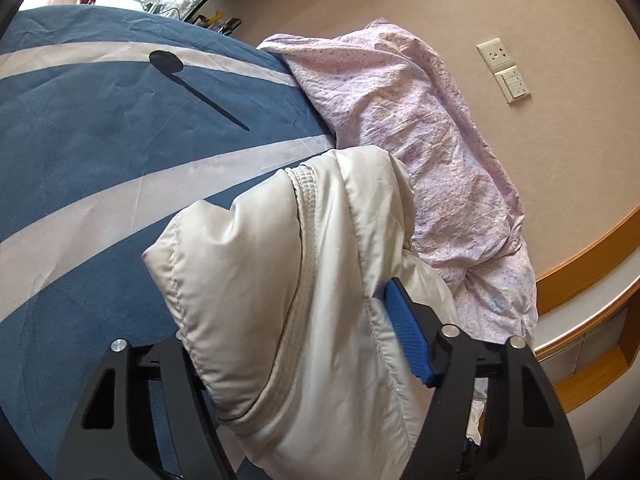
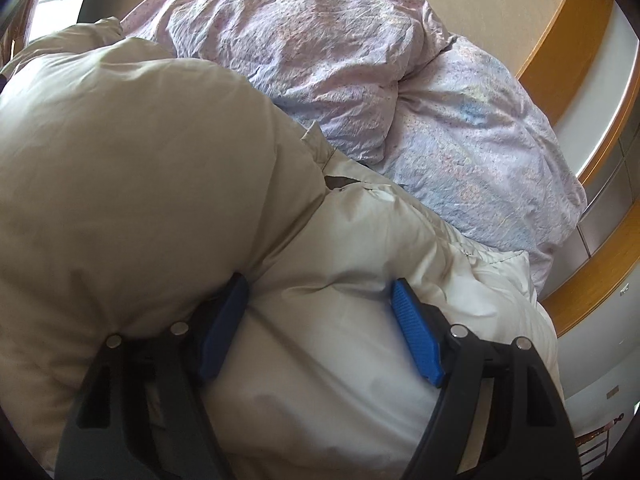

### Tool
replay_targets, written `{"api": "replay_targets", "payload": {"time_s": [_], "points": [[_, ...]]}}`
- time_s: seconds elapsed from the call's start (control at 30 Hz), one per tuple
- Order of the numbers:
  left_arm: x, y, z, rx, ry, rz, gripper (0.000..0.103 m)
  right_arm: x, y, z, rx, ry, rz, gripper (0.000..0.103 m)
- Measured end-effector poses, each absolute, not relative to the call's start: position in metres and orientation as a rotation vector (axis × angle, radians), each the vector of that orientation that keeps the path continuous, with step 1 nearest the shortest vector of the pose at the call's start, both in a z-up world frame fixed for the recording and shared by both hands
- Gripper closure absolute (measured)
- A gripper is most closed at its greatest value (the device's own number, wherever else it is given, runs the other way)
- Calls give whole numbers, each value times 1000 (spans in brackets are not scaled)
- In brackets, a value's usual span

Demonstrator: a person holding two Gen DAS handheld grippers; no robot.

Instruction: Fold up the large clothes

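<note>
A puffy off-white down jacket [image 1: 288, 288] lies over the blue bed cover [image 1: 100, 168]. In the left wrist view a thick fold with a ribbed cuff or hem fills the space between the jaws of my left gripper [image 1: 304, 316]; its right blue pad [image 1: 408, 340] shows, the left pad is hidden under fabric. In the right wrist view the jacket [image 2: 160, 184] bulges large and close. My right gripper [image 2: 320, 312] has its blue pads [image 2: 416, 332] wide apart with the jacket's bulk pressed between them.
A crumpled pink floral duvet [image 1: 420, 128] lies beyond the jacket, also in the right wrist view [image 2: 340, 72]. Behind it are a beige wall with a socket and switch [image 1: 504, 70] and a wooden headboard ledge [image 1: 592, 256].
</note>
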State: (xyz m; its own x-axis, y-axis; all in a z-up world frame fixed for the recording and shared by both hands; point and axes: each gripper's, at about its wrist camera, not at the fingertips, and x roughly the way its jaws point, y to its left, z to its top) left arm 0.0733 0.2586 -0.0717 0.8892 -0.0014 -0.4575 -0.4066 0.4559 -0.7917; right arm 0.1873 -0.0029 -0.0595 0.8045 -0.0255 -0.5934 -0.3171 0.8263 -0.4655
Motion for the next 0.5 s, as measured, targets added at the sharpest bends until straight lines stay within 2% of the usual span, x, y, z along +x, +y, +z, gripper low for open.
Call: {"api": "replay_targets", "payload": {"time_s": [0.07, 0.17, 0.27, 0.5], "points": [[72, 256, -63, -1058, 402, 239, 50, 187, -3, -61, -584, 620, 163, 29], [70, 252, -48, -1036, 367, 194, 61, 188, -2, -61, -588, 616, 160, 29], [70, 244, -31, -1009, 325, 142, 66, 188, -2, -62, -592, 613, 159, 29], [72, 210, 15, -888, 224, -13, 67, 188, -2, -63, -595, 612, 159, 30]]}}
